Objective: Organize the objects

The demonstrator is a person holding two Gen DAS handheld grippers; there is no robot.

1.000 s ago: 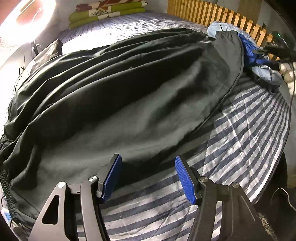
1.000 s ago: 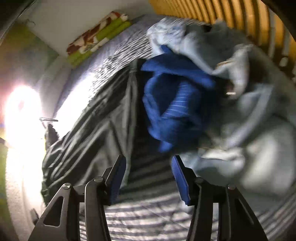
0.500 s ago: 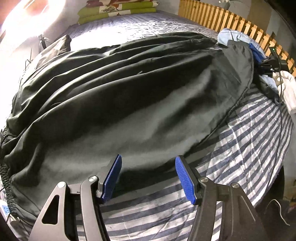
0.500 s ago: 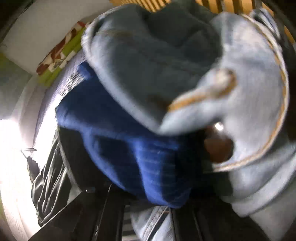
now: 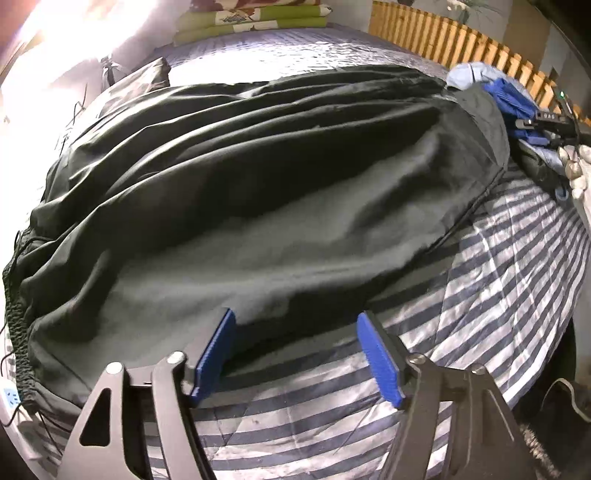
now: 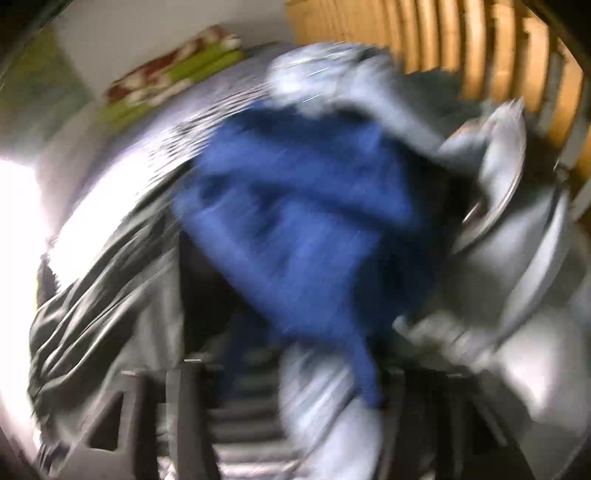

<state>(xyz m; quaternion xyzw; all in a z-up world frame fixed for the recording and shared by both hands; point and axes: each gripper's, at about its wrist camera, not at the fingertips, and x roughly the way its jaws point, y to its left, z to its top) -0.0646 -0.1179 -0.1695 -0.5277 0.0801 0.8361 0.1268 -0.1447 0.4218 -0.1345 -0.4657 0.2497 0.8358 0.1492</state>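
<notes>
A large black garment [image 5: 258, 192] lies spread across the striped bed cover [image 5: 498, 295]. My left gripper [image 5: 297, 354] is open and empty just above the garment's near hem. In the right wrist view, blurred by motion, a blue garment [image 6: 306, 229] and light denim jeans [image 6: 517, 288] fill the frame, hanging over my right gripper [image 6: 291, 398]; its fingertips are hidden by the cloth. The same pile shows at the far right of the left wrist view, where the blue garment [image 5: 511, 99] sits against the right gripper's body [image 5: 550, 122].
A wooden slatted rail [image 5: 443, 40] runs along the bed's far right side. Folded green and red bedding [image 5: 251, 18] lies at the head. A bright lamp glare fills the upper left. A power strip [image 5: 9, 397] sits at the left edge.
My right gripper pushed into the blue and denim pile and the cloth now swings, blurred, in front of it. My left gripper has risen slightly and stays open.
</notes>
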